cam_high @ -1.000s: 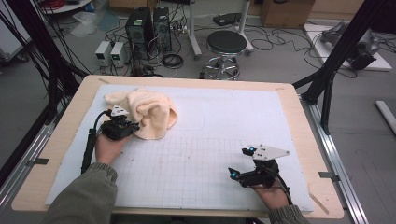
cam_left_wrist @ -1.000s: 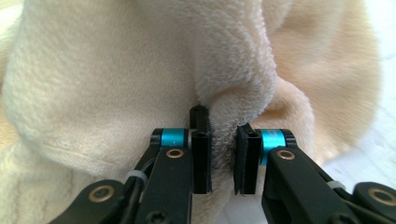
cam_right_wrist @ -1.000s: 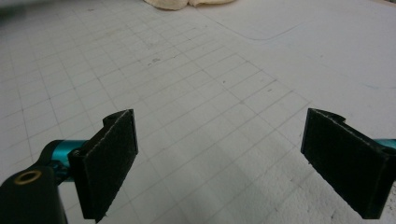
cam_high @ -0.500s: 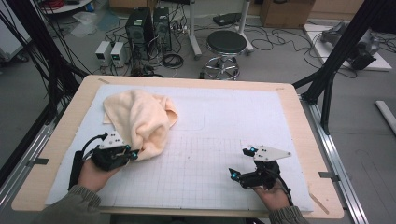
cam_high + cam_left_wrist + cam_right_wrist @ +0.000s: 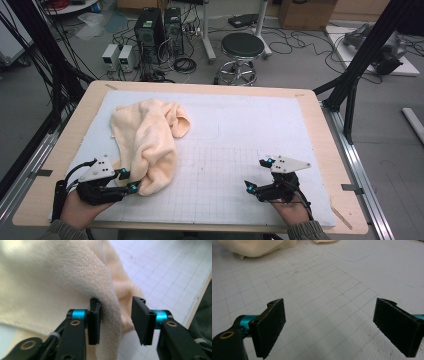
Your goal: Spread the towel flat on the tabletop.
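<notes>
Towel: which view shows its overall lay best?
High view: the whole cream towel lies crumpled on the white mat, its near end by the left gripper. Left gripper view gives a close fold between jaws that have just been opening; right gripper view catches its edge.

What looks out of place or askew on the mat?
Only the cream terry-cloth towel: it lies crumpled and bunched on the left of the white gridded mat, not flat, one fold hanging between the left hand-held gripper's just-opening jaws. Nothing spilled or damaged.
</notes>
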{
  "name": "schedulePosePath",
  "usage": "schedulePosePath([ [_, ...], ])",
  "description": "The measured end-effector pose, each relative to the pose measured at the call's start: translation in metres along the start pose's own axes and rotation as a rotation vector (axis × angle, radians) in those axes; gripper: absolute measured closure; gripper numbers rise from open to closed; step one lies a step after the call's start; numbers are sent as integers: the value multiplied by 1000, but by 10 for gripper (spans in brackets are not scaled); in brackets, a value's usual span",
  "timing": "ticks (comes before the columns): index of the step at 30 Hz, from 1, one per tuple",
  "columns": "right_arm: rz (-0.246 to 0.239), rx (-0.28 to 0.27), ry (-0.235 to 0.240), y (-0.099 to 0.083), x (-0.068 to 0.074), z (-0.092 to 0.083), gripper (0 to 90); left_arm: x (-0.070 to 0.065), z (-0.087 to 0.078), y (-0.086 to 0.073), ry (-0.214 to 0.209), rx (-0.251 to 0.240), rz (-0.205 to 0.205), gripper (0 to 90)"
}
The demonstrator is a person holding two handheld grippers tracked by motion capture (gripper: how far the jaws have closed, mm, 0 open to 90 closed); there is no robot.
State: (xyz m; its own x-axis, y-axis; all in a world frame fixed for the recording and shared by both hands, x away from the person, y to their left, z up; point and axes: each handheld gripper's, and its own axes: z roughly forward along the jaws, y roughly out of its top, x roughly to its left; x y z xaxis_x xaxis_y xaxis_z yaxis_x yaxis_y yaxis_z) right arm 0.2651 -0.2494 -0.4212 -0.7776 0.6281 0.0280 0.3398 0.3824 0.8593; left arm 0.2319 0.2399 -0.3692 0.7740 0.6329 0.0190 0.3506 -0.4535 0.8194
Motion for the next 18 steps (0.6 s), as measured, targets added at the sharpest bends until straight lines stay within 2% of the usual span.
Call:
schedulePosePath([
  [5, -1, 3, 6, 0, 0, 0, 102, 3, 1, 26, 23, -63, 14, 494],
  [12, -5, -4, 7, 0, -1, -2, 102, 5, 5, 58, 34, -142, 37, 467],
  [14, -7, -7, 10, -1, -1, -1, 102, 7, 10, 64, 27, -141, 31, 460],
  [18, -7, -3, 17, 0, -1, 0, 102, 13, 32, 69, 15, -91, 38, 430],
])
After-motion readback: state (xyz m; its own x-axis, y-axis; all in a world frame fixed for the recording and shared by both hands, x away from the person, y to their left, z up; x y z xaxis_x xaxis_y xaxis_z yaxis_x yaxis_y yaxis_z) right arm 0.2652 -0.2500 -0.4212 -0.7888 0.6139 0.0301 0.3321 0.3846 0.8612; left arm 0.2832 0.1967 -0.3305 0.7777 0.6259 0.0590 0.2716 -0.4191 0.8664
